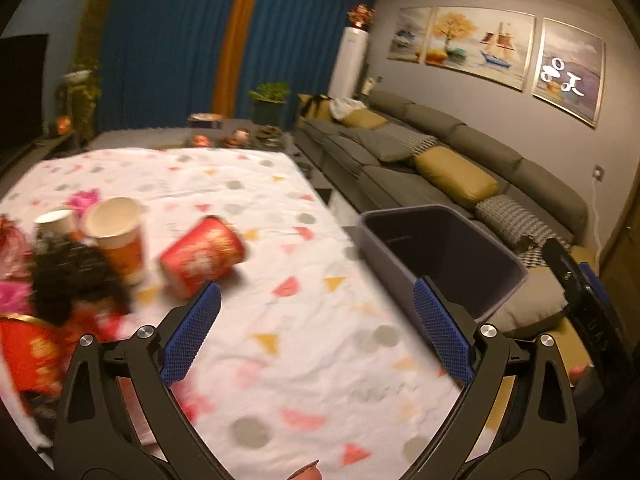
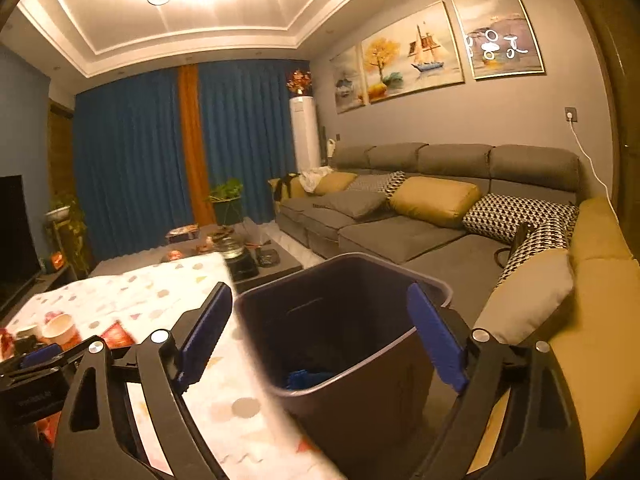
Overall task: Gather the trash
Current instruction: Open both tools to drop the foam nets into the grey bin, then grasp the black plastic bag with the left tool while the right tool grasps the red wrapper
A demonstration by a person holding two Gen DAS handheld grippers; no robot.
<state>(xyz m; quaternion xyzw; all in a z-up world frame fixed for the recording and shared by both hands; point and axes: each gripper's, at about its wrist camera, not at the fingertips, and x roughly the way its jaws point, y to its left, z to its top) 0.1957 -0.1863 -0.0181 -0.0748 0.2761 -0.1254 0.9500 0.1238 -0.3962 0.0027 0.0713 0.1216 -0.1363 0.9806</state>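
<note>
Your jaws stand wide apart on both sides, nothing between them. Your left gripper [image 1: 316,334] hangs over the patterned tablecloth [image 1: 320,320]; just past its left finger a red cup [image 1: 202,256] lies on its side, blurred. Beyond it stands an upright paper cup [image 1: 116,236], and a dark and red heap [image 1: 60,292] too smeared to identify. Your right gripper [image 2: 320,338] frames the dark bin [image 2: 348,344] beside the table, something blue [image 2: 306,378] inside, half hidden by the rim.

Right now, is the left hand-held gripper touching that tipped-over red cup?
Apart. The left wrist view shows the left hand-held gripper wide open and empty, and tablecloth shows between its fingertip and the tipped red cup.
</note>
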